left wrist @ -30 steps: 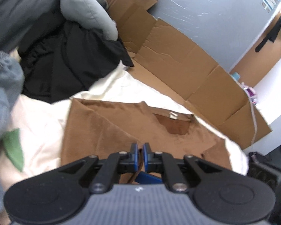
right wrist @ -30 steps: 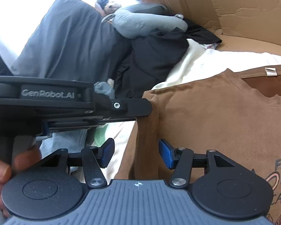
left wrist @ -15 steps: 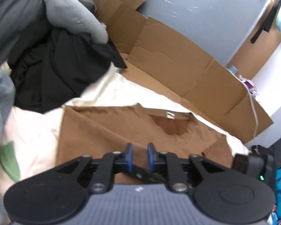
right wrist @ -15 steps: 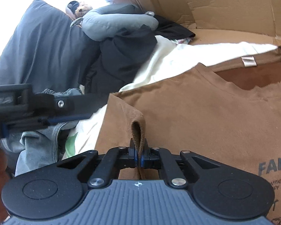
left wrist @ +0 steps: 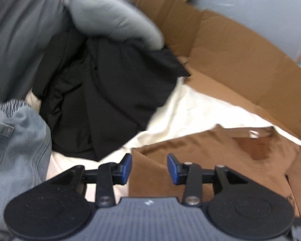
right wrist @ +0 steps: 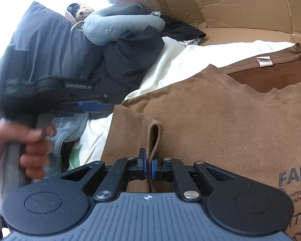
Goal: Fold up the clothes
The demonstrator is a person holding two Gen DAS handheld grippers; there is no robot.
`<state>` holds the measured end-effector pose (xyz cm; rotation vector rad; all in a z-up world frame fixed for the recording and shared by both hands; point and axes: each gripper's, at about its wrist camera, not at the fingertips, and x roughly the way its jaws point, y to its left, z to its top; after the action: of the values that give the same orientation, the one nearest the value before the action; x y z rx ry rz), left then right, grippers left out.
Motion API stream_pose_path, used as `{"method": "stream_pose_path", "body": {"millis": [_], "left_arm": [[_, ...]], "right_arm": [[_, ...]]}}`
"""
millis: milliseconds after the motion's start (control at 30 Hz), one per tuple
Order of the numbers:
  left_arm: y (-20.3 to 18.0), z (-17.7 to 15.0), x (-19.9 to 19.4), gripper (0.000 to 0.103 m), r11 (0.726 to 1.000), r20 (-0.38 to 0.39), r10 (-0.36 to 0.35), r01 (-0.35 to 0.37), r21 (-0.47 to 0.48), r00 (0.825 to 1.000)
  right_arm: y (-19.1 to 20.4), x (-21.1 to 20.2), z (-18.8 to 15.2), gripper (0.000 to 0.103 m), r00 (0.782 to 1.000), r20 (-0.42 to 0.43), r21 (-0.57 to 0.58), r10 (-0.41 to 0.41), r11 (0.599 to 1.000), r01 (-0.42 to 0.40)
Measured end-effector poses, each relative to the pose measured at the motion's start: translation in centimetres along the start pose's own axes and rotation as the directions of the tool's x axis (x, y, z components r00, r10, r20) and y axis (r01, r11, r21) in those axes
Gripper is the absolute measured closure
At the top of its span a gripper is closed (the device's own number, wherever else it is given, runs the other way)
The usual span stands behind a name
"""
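Note:
A brown T-shirt (right wrist: 220,120) with dark print lies front-up on a cream sheet (right wrist: 190,60); its neck and white label point toward the cardboard. My right gripper (right wrist: 148,167) is shut on a pinched fold of the shirt's left edge, which stands up as a loop between the pads. In the left wrist view the brown T-shirt (left wrist: 220,156) fills the lower right, and my left gripper (left wrist: 149,167) is open over its near corner, holding nothing. The left gripper (right wrist: 98,106) also shows blurred in the right wrist view, held by a hand (right wrist: 20,146).
A black garment (left wrist: 110,100), blue jeans (left wrist: 16,140), a grey neck pillow (left wrist: 114,18) and a dark grey pillow (right wrist: 40,46) pile up on the left. Flattened cardboard (left wrist: 230,56) lines the far side against a grey wall.
My left gripper went from shut to open and swung left toward the shirt's corner. My right gripper closed on a fold of the shirt's edge and still holds it.

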<state>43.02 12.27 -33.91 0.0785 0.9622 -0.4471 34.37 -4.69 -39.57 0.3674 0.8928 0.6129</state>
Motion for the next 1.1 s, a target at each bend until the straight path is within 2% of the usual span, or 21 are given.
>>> {"method": "stream_pose_path", "body": {"millis": [100,300,400,467,633,733,800,933,1000,1067,1100], "left_arm": [[1.1,1.0,1.3,0.064,0.999,-0.024,0.018,-0.019,-0.033,1.000],[1.3,2.3,2.8,0.065,1.000,-0.072,0.011,-0.012,-0.003,0.997],[0.9,3.0,3.6,0.075,0.999,-0.095,0.037,-0.035,0.014,0.995],[0.6,3.6,4.3,0.090,0.999,-0.119,0.039,-0.038,0.012,0.992],[-0.1,4.3,5.7,0.103,0.997,-0.178,0.065,-0.057,0.052,0.982],[-0.2,4.4,5.9,0.103,0.993,-0.188,0.098,-0.085,0.078,0.977],[-0.1,4.7,5.3,0.103,0.993,-0.180,0.094,-0.080,0.082,0.979],[-0.3,5.2,4.3,0.093,0.994,-0.197,0.037,-0.015,0.112,0.980],[-0.4,5.4,4.2,0.089,0.991,-0.227,0.019,0.013,0.135,0.974],[-0.5,5.4,4.4,0.076,0.987,-0.259,0.023,0.020,0.162,0.965],[-0.4,5.3,4.6,0.076,0.985,-0.276,0.029,0.019,0.170,0.961]], "right_arm": [[-0.3,0.0,-0.1,0.099,1.000,-0.001,0.007,-0.002,1.000,0.002],[-0.8,-0.3,-0.4,0.099,1.000,0.021,0.028,0.007,1.000,-0.007],[-0.9,-0.2,-0.4,0.100,1.000,0.022,0.031,0.004,1.000,-0.005],[-0.9,-0.3,-0.3,0.100,1.000,0.025,0.034,0.000,0.999,-0.001],[-1.1,-0.4,-0.1,0.100,1.000,0.031,0.044,-0.006,0.999,0.004],[-1.3,-0.4,-0.2,0.100,1.000,0.021,0.051,-0.009,0.999,0.008],[-1.4,-0.3,-0.3,0.100,1.000,0.014,0.052,-0.008,0.999,0.007],[-1.4,-0.1,-0.6,0.100,1.000,0.000,0.054,-0.006,0.999,0.006],[-1.4,0.0,-0.7,0.100,1.000,-0.006,0.053,-0.005,0.999,0.006],[-1.4,0.0,-0.7,0.100,1.000,-0.008,0.051,-0.005,0.999,0.005],[-1.4,-0.1,-0.7,0.100,1.000,-0.008,0.050,-0.004,0.999,0.005]]}}
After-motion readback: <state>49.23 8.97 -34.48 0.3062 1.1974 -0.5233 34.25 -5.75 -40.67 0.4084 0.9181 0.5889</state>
